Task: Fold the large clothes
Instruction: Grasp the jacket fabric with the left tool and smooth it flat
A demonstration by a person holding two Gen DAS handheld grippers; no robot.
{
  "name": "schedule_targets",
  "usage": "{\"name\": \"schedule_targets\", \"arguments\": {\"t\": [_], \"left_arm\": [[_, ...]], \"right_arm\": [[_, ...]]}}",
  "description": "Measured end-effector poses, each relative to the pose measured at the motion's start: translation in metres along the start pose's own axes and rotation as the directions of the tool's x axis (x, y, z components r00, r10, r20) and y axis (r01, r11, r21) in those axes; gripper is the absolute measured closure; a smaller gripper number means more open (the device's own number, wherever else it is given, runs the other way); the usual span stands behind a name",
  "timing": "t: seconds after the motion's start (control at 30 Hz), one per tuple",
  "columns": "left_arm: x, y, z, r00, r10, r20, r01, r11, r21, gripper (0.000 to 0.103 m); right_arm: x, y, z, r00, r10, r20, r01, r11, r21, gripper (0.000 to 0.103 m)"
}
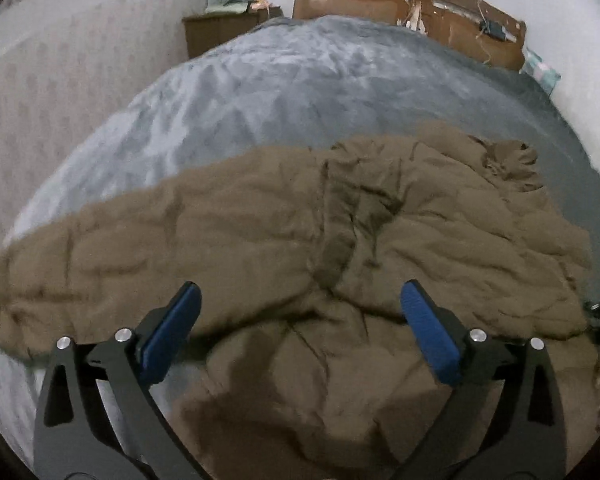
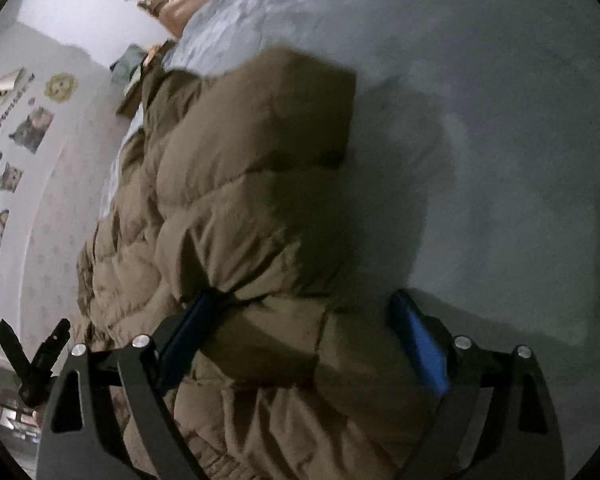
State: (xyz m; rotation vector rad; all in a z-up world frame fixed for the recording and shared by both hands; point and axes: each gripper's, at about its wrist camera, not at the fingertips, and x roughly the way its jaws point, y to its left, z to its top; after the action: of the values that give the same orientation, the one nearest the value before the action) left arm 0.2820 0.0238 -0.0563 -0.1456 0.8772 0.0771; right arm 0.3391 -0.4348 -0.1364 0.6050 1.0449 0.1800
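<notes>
Bedroom, mid-fold: from the left wrist view we see our left gripper (image 1: 300, 300) with its blue pads spread wide and nothing caught between them, hovering over a brown padded coat (image 1: 300, 240) spread across the grey bedspread (image 1: 260, 88). The coat's long axis runs side to side across this view, from a tapering end at far left to a bunched, furry-looking part at upper right (possibly the hood; the blur leaves us unsure). Its bulk lies directly ahead of and beneath the open jaws. A worn brown headboard (image 1: 399, 4) closes the far end of the bed.

From the right wrist view, our right gripper (image 2: 300, 300) also stands apart. A thick quilted fold of the same coat sits between its pads (image 2: 417, 344): the left one touches or nearly touches the fabric, while the right one stands clear with bedspread behind it, so we judge this no grip. Here the coat runs away from us, up and to the left, its squared end lying on the bedspread. Pictures hang on the wall (image 2: 28, 128) at left.

We judge the right hand nearer to a usable edge; the left still needs one.
</notes>
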Motion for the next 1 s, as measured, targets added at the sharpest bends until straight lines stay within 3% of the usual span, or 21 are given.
{"name": "schedule_targets", "arguments": {"t": [0.03,0.1,0.2,0.27,0.37,0.5,0.53,0.6,0.67,0.7,0.73,0.77,0.8,0.9,0.93,0.97,1.0], "left_arm": [[-0.001,-0.001,-0.005,1.0,-0.007,-0.007,0.007,1.0,0.001,0.004],[0.003,-0.011,-0.016,1.0,0.014,-0.005,-0.013,1.0,0.027,0.004],[0.009,-0.027,-0.018,1.0,0.023,-0.001,-0.023,0.999,0.036,0.004],[0.007,-0.025,-0.018,1.0,0.031,0.003,-0.031,0.999,0.032,0.003],[0.008,-0.023,-0.01,0.999,0.043,0.019,-0.043,0.999,-0.007,0.003],[0.004,-0.02,-0.011,0.997,0.067,0.044,-0.067,0.998,-0.006,0.003],[0.005,-0.022,-0.011,0.997,0.07,0.045,-0.07,0.998,0.003,0.003],[0.004,-0.022,-0.012,0.998,0.056,0.041,-0.056,0.998,0.006,0.003],[0.004,-0.023,-0.013,0.998,0.05,0.038,-0.05,0.999,0.012,0.003],[0.003,-0.02,-0.015,0.998,0.054,0.037,-0.054,0.998,0.021,0.003],[0.002,-0.019,-0.017,0.997,0.064,0.036,-0.065,0.997,0.039,0.003],[0.003,-0.021,-0.017,0.997,0.069,0.035,-0.071,0.996,0.056,0.003],[0.003,-0.022,-0.02,0.996,0.086,0.034,-0.089,0.992,0.085,0.003],[0.003,-0.036,-0.029,0.995,0.1,0.016,-0.101,0.983,0.156,0.003],[0.003,-0.038,-0.034,0.995,0.102,0.007,-0.101,0.979,0.179,0.003],[0.003,-0.041,-0.04,0.995,0.098,-0.005,-0.095,0.974,0.204,0.003],[0.004,-0.046,-0.049,0.995,0.091,-0.026,-0.083,0.967,0.24,0.003]], "right_arm": [[0.001,0.003,-0.002,1.0,-0.009,0.002,0.009,1.0,-0.021,0.063],[-0.002,0.016,-0.002,0.997,-0.072,0.022,0.074,0.993,-0.088,0.084],[-0.003,0.028,0.006,0.979,-0.186,0.088,0.197,0.971,-0.138,0.092],[-0.011,0.031,0.009,0.951,-0.269,0.15,0.291,0.945,-0.149,0.094],[-0.027,0.051,0.011,0.851,-0.434,0.296,0.502,0.839,-0.211,0.095],[-0.047,0.073,0.013,0.655,-0.575,0.491,0.731,0.647,-0.218,0.095],[-0.051,0.074,0.015,0.619,-0.594,0.514,0.762,0.614,-0.207,0.095],[-0.056,0.069,0.02,0.568,-0.607,0.555,0.798,0.572,-0.19,0.094],[-0.052,0.065,0.024,0.518,-0.638,0.569,0.835,0.52,-0.178,0.085],[-0.052,0.062,0.027,0.525,-0.637,0.564,0.831,0.527,-0.178,0.064],[-0.054,0.059,0.028,0.517,-0.646,0.562,0.836,0.523,-0.168,0.04],[-0.055,0.062,0.027,0.495,-0.652,0.575,0.845,0.515,-0.143,0.031],[-0.066,0.062,0.026,0.522,-0.625,0.581,0.818,0.559,-0.133,0.021],[-0.09,0.061,0.017,0.625,-0.561,0.543,0.729,0.667,-0.15,0.021],[-0.103,0.059,0.009,0.671,-0.525,0.523,0.681,0.716,-0.155,0.02],[-0.11,0.056,0.001,0.694,-0.506,0.512,0.655,0.739,-0.157,0.018],[-0.119,0.054,-0.01,0.734,-0.478,0.483,0.614,0.771,-0.17,0.013]]}}
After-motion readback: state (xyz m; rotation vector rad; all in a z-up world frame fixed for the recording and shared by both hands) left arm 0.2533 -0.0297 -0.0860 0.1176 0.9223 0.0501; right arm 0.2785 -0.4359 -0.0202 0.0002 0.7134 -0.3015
